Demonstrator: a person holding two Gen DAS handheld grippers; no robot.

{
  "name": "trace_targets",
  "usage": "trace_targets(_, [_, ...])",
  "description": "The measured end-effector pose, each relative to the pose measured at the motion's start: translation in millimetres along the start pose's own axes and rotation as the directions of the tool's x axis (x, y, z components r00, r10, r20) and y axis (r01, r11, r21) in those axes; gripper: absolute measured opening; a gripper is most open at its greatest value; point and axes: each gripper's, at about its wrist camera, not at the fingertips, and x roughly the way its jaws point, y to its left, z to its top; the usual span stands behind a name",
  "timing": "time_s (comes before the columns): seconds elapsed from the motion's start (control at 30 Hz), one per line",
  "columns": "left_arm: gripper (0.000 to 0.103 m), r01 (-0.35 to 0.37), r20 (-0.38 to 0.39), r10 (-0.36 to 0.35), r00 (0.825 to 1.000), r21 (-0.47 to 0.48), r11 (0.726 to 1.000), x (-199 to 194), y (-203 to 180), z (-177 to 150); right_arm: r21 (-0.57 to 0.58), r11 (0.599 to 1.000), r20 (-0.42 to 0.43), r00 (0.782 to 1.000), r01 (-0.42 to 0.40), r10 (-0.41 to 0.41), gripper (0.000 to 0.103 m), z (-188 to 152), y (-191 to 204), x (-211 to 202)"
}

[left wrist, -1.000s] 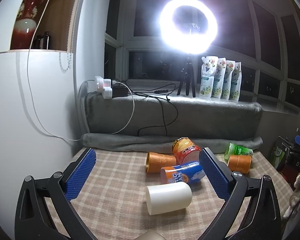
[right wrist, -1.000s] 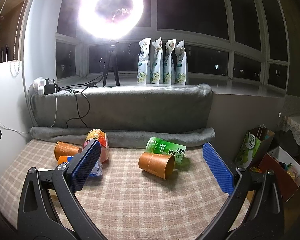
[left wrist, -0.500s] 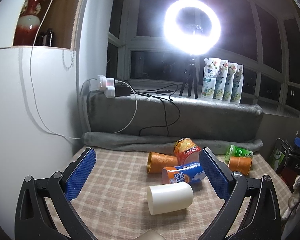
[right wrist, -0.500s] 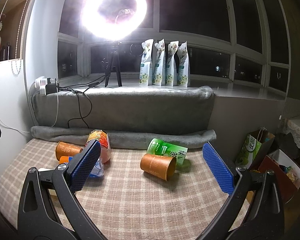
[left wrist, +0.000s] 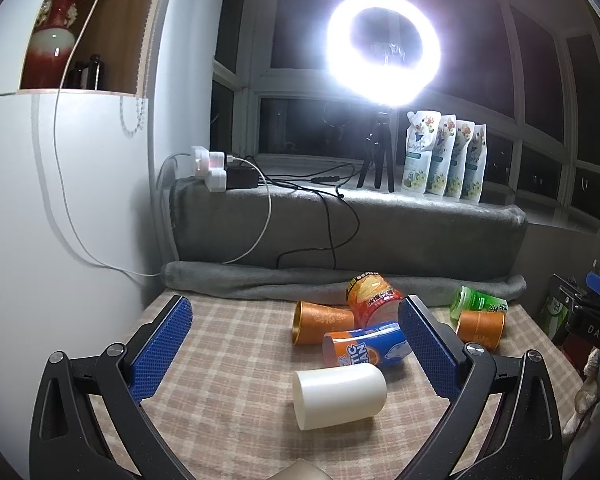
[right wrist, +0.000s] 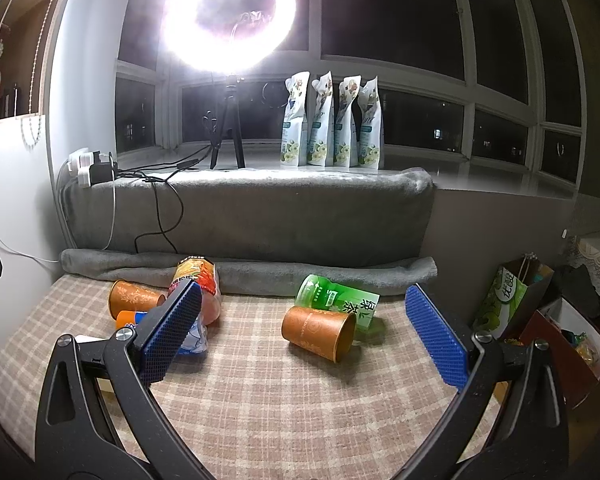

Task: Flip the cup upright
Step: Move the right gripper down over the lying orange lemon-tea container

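We log a smooth cream plastic cup point(left wrist: 339, 395) lying sideways on the checked tablecloth point(left wrist: 228, 360) before our wide-spread left gripper point(left wrist: 296, 342), likely light, stiff, slippery, best pinched mid-wall; right gripper point(right wrist: 302, 330) likewise spread.

Cups lying tipped on the checked counter point(left wrist: 228, 360)

White cup point(left wrist: 339, 395) is resting sideways nearest; orange cup point(right wrist: 319, 332) is lying beside the green one point(right wrist: 337, 301).
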Motion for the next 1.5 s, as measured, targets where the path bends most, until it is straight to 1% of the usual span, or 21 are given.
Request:
trace_targets(0.33, [0.102,-0.002,-0.006,0.002,1.0,0.0,1.0,4.5,-1.5,-2.6,-0.01,1.0,-0.021,1.0,-0.005,0.005,0.103,-2.2,6.3,6.0])
trace_targets(0.47, [0.102,0.0,-0.016,0.0,1.0,-0.005,1.0,8.0,-0.6,-4.4,-0.029,0.998,-0.062,0.997,-0.048,0.046,0.103,-1.2,12.2,17.3])
trace_targets(0.53, [0.102,0.002,-0.025,-0.003,1.0,-0.009,1.0,9.4,0.9,-5.7,-0.041,0.997,-0.088,0.994,-0.07,0.066,0.103,4.2,16.1,31.8])
trace_targets(0.67, [0.102,0.008,-0.052,-0.008,0.999,-0.015,1.0,13.6,4.5,-8.0,-0.051,0.991,-0.148,0.982,-0.126,0.117,0.103,9.4,26.8,58.0])
trace_targets(0.73, [0.102,0.005,-0.066,-0.006,0.998,-0.023,1.0,15.7,7.6,-10.2,-0.056,0.985,-0.187,0.971,-0.163,0.15,0.103,10.1,33.8,72.3])
trace_targets(0.83, [0.102,0.003,-0.092,-0.006,0.996,-0.036,0.999,19.2,13.0,-14.8,-0.053,0.974,-0.247,0.948,-0.22,0.201,0.103,12.1,42.9,94.5])
trace_targets(0.93, [0.102,0.0,-0.116,-0.005,0.993,-0.042,0.999,23.1,18.1,-20.0,-0.015,0.957,-0.33,0.905,-0.288,0.267,0.103,15.4,51.0,125.4])
trace_targets(1.03, [0.102,-0.006,-0.143,-0.001,0.99,-0.05,0.999,27.3,22.6,-25.7,0.025,0.944,-0.404,0.86,-0.329,0.311,0.103,18.8,59.4,158.4])
trace_targets(1.1, [0.102,-0.008,-0.165,-0.001,0.986,-0.059,0.998,30.5,26.3,-29.1,0.042,0.94,-0.43,0.843,-0.338,0.323,0.103,21.6,62.5,174.2])
trace_targets(1.17, [0.102,-0.011,-0.188,-0.003,0.982,-0.07,0.997,33.9,31.2,-34.0,0.067,0.933,-0.46,0.819,-0.353,0.343,0.103,25.5,65.2,191.0])
trace_targets(1.27, [0.102,-0.022,-0.223,0.003,0.975,-0.08,0.997,38.2,36.9,-42.1,0.107,0.926,-0.533,0.765,-0.363,0.361,0.103,27.6,73.7,225.7])
trace_targets(1.43, [0.102,-0.024,-0.274,-0.004,0.962,-0.102,0.995,43.4,43.5,-55.6,0.161,0.914,-0.612,0.69,-0.371,0.388,0.103,20.7,87.2,266.5])
trace_targets(1.47, [0.102,-0.025,-0.282,-0.006,0.959,-0.105,0.994,45.1,44.8,-57.8,0.176,0.908,-0.636,0.66,-0.379,0.399,0.103,17.8,92.0,278.1])
trace_targets(1.5, [0.102,-0.027,-0.291,-0.005,0.957,-0.108,0.994,46.2,46.0,-60.2,0.18,0.909,-0.65,0.648,-0.376,0.397,0.103,16.1,95.0,285.0])
